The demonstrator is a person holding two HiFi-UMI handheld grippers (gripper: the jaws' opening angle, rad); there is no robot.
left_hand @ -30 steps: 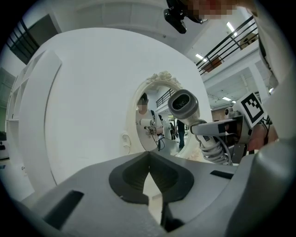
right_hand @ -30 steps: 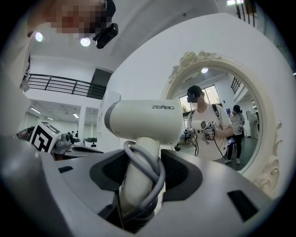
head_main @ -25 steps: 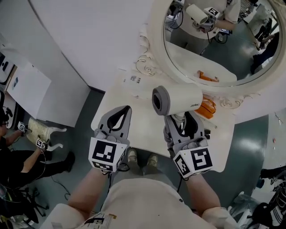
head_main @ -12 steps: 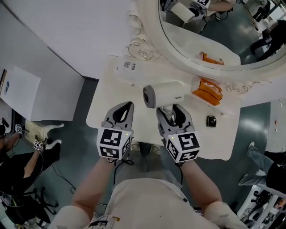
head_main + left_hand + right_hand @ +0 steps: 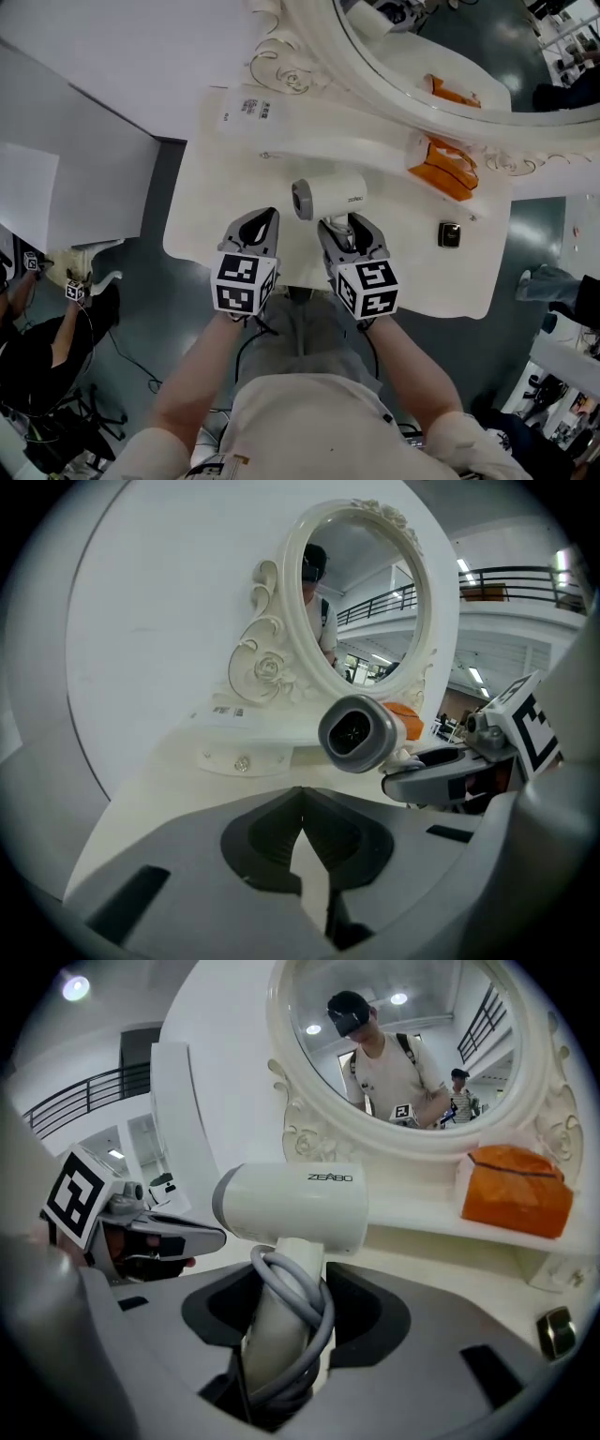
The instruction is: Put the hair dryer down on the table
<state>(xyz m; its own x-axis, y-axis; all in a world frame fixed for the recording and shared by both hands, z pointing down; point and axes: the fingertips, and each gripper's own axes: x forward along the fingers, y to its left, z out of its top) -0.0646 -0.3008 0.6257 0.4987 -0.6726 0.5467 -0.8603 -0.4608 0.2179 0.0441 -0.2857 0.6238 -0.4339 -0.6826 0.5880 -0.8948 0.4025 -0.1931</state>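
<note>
A white hair dryer (image 5: 330,197) with a grey nozzle end stands handle-down over the white table (image 5: 422,272). My right gripper (image 5: 339,222) is shut on its handle, which has a grey cord wound round it (image 5: 298,1309). In the right gripper view the dryer's barrel (image 5: 295,1206) lies crosswise above the jaws. My left gripper (image 5: 267,216) sits just left of the dryer, shut and holding nothing. From the left gripper view I look into the dryer's nozzle (image 5: 356,733). Whether the dryer touches the table I cannot tell.
An ornate round mirror (image 5: 422,56) rises at the table's back edge. An orange pouch (image 5: 448,166) lies on the shelf beneath it. A small dark square object (image 5: 449,233) rests right of the dryer, and a printed label (image 5: 246,111) at the back left.
Both grippers and the hair dryer have sunk toward the table top and look smaller in the head view. The right grip on the handle is unchanged.
</note>
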